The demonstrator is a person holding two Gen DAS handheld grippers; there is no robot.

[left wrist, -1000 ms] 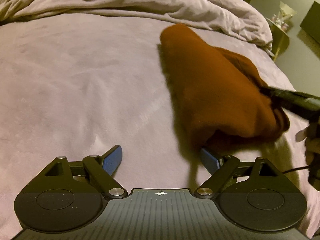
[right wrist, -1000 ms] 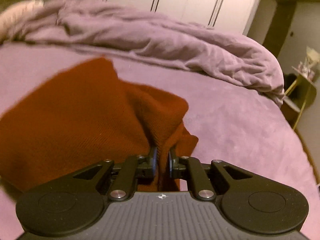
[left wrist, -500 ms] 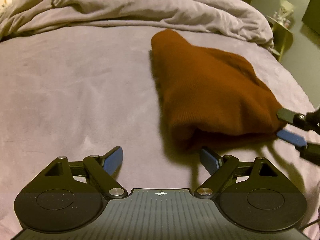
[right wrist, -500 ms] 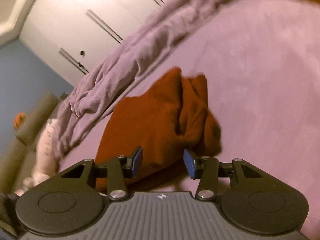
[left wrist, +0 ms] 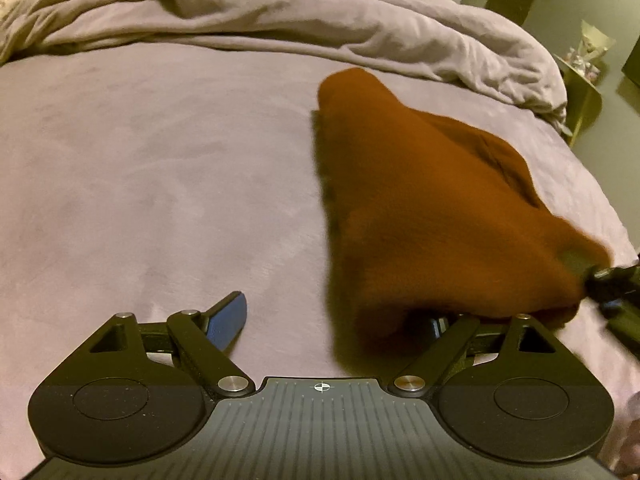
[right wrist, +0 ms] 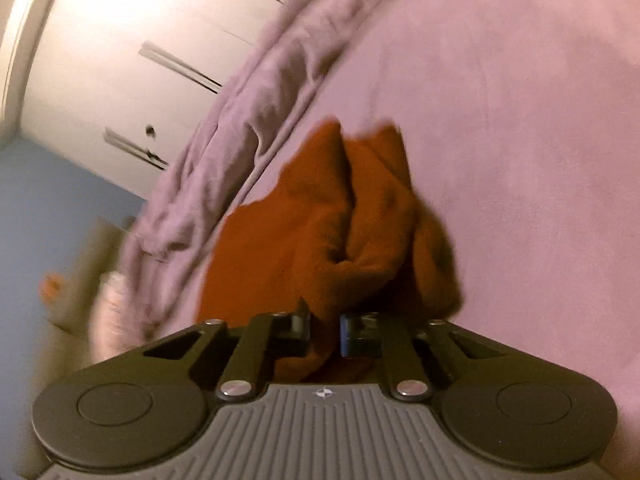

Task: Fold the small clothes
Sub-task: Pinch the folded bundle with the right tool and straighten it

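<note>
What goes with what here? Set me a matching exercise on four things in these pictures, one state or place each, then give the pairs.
Things:
1. left gripper
2. right gripper
3. rust-brown garment
4. crumpled duvet

States or places:
A. bunched along the far side of the bed
B. jaws shut on a fold of cloth
C. lying in a heap on the mauve sheet, one end pinched
D. jaws wide apart, nothing between the pads

Pairs: 1-D, 2-B, 3-C, 4-A
</note>
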